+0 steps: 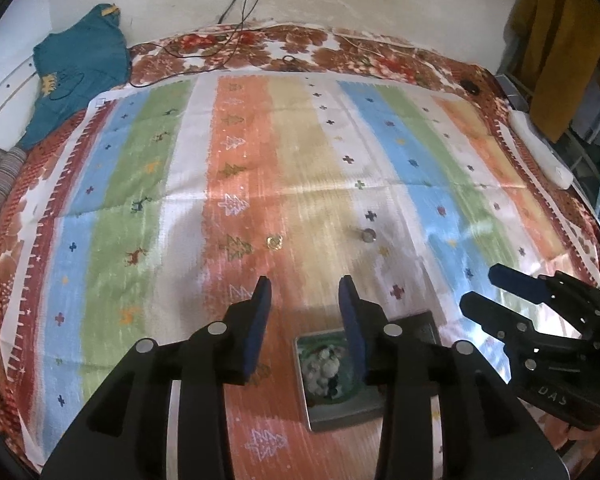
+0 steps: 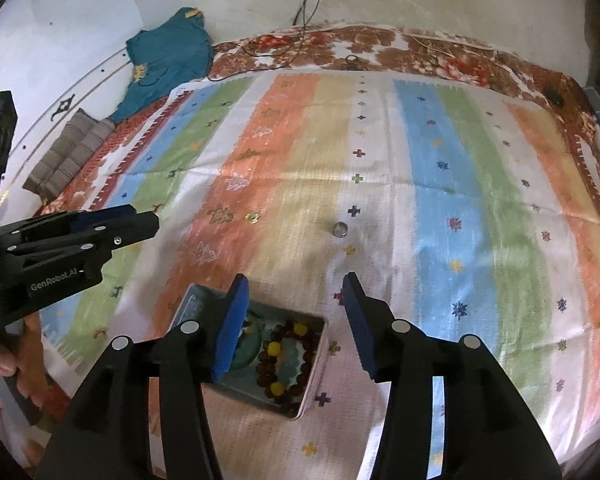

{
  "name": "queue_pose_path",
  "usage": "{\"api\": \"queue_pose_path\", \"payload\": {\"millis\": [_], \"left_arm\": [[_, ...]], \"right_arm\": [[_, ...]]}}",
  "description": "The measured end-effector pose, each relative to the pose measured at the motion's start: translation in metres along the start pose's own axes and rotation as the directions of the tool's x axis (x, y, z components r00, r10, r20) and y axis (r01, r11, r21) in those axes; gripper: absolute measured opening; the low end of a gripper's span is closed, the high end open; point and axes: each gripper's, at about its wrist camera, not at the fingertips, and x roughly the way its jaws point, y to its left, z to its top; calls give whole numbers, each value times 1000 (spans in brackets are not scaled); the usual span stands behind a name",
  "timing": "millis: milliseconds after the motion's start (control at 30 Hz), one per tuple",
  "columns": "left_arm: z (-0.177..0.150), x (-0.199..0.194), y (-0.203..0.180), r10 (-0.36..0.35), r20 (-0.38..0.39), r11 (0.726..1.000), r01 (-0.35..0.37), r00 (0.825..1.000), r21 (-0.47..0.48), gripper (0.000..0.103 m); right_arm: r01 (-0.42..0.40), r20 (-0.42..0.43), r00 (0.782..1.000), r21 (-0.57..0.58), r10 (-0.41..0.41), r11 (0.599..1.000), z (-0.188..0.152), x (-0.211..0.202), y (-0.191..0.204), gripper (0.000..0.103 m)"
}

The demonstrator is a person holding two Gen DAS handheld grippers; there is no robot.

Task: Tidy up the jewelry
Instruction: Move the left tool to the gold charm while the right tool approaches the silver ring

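Note:
An open metal tin [image 2: 314, 364] sits on the striped cloth, holding a brown bead bracelet with yellow beads [image 2: 286, 354]. It also shows in the left wrist view [image 1: 342, 414], with pale beads inside. A gold ring [image 1: 274, 241] [image 2: 253, 217] and a silver ring [image 1: 368, 235] [image 2: 340, 229] lie on the cloth beyond the tin. My left gripper [image 1: 305, 290] is open and empty above the tin's far side. My right gripper [image 2: 296, 284] is open and empty, just above the tin. Each gripper shows in the other's view, the right [image 1: 484, 288] and the left [image 2: 148, 220].
The striped cloth [image 1: 244, 168] covers a floral blanket [image 1: 340, 52] against a wall. A teal garment [image 1: 76, 68] and grey folded fabric [image 2: 72, 148] lie at the far left. Cables [image 1: 236, 44] trail at the back. A white object [image 1: 540, 148] lies at the right edge.

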Motion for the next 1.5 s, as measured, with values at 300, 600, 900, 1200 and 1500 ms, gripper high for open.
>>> {"api": "queue_pose_path", "payload": {"millis": [300,600,900,1200,1500], "left_arm": [[18,32,13,46,-47,999,-46,998,3,35],[31,62,18,62,-93,998,-62,994,3,36],[39,83,19,69,-129,998,-68,989,15,41],[43,112,30,65,-184,998,-67,981,-6,41],[49,137,29,65,-212,998,-64,975,9,41]], "right_arm": [[26,-22,999,-11,-26,1000,11,18,-2,52],[50,-53,997,-8,-50,999,22,40,-10,57],[39,-92,995,-12,-40,999,31,62,-17,57],[64,-151,986,-13,-65,998,36,94,-26,57],[73,-175,982,-32,-77,997,42,117,-27,57]]}}
